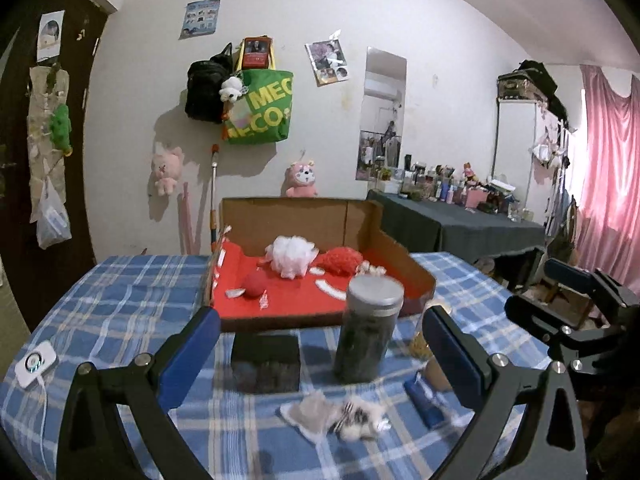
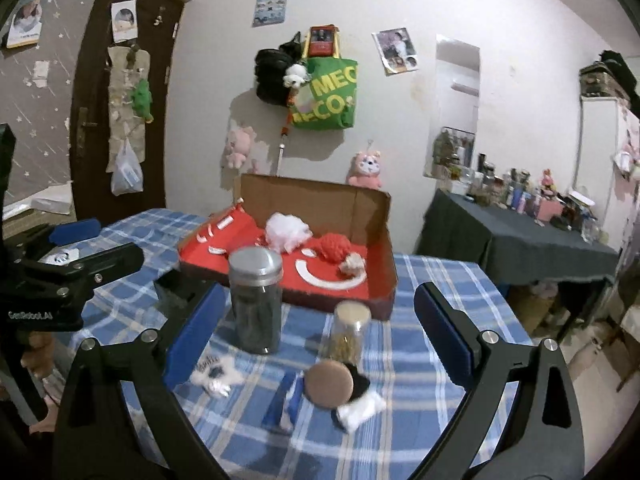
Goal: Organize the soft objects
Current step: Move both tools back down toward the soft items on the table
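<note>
A cardboard box [image 1: 416, 276] with a red floor stands on the checked table; it also shows in the right wrist view [image 2: 384, 240]. Inside lie a white puff [image 1: 292, 256], a red puff [image 1: 340, 260] and a red ball [image 1: 254, 285]. On the cloth in front lie a small white-and-black soft toy [image 1: 356, 420] [image 2: 214, 374], a blue soft piece [image 1: 422, 400] [image 2: 284, 400] and a white soft piece [image 2: 360, 408]. My left gripper [image 1: 320, 354] is open above them. My right gripper [image 2: 316, 336] is open too.
A dark jar with a metal lid [image 1: 370, 328] [image 2: 256, 300], a black box [image 1: 266, 362], a small clear jar [image 2: 350, 332] and a brown round lid [image 2: 328, 384] stand among the soft things. A white device [image 1: 36, 362] lies at the left edge.
</note>
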Tool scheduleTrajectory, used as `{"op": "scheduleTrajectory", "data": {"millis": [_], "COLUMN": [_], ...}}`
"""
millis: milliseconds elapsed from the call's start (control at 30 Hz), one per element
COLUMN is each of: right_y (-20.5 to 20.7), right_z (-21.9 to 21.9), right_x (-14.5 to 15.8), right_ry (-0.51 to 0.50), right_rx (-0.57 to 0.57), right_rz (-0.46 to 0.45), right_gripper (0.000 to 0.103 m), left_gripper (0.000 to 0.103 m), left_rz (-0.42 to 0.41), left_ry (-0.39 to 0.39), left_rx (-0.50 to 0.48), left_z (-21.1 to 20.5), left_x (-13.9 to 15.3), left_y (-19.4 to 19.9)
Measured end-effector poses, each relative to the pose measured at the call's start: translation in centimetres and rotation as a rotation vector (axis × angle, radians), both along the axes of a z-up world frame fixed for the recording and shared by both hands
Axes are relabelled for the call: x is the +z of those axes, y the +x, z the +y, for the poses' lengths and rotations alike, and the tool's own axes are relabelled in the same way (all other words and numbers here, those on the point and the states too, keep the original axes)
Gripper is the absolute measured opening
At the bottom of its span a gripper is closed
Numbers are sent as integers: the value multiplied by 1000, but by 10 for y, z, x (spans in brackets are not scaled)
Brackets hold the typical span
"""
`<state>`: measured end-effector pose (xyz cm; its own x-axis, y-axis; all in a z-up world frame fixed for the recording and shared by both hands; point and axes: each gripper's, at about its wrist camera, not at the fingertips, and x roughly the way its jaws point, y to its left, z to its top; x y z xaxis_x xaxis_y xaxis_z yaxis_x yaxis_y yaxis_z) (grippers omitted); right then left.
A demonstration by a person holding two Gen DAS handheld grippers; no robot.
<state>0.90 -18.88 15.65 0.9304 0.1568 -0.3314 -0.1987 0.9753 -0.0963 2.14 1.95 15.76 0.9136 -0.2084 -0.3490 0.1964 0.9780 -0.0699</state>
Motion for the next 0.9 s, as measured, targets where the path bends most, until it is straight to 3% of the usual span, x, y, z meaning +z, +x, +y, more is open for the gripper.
{"op": "scheduleTrajectory", "data": {"millis": [300,467,667,900], "right_y": [0,8,21,31], "right_z": [-3,1,5,7], "right_x": [-46,-65,-94,-108], "right_ry": [57,59,66,72], "right_rx": [-31,-32,-29,-25], "right_rz": [78,120,205,258], "right_gripper": [97,97,97,97], "left_gripper": [103,103,103,103], "left_rz": [78,103,152,205], "left_ry": [-25,0,11,23], "left_rx": [27,52,56,66], "left_z": [2,-1,1,3], "left_x": [-50,-71,-89,-101], "left_y": [-4,-4,1,12]}}
